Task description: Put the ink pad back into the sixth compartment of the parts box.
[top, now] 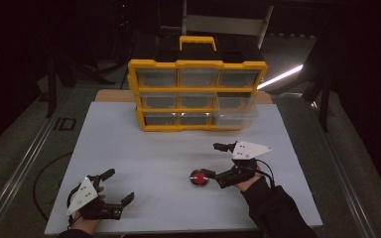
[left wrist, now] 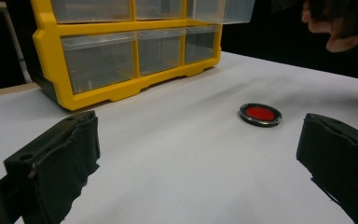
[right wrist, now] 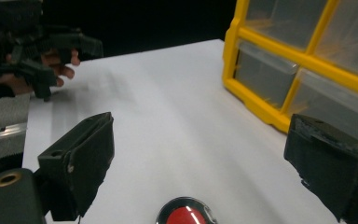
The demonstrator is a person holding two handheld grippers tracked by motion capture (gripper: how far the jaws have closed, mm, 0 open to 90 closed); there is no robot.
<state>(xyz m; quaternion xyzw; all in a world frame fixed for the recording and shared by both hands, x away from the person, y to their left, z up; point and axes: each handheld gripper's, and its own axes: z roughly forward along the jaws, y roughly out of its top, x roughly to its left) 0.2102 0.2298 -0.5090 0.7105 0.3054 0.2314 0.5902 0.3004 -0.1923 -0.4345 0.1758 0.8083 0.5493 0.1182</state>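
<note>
**Red disc: approach begun, pickup and stowing outstanding**

Red disc [top: 198, 177] is the item in hand; it is treated last, in order of size.

1. White table [top: 144, 158]: carries every item below.
2. Yellow drawer cabinet [top: 197, 94]: stands at the far side, well beyond both sets of fingers. The middle right drawer [top: 234, 102] appears pulled out; whether the disc belongs there is a judgement only.
3. Left gripper [top: 119, 186]: fingers spread wide, holding nothing, well apart from the disc.
4. Right gripper [top: 215, 159]: fingers spread wide, holding nothing.
5. Red disc: lies flat on the table, just beside the lower finger of the right gripper, near the gap between the two fingers but not yet pinched.

Status: approach appears under way. Closing on the disc, lifting it and placing it remain to be done.
</note>
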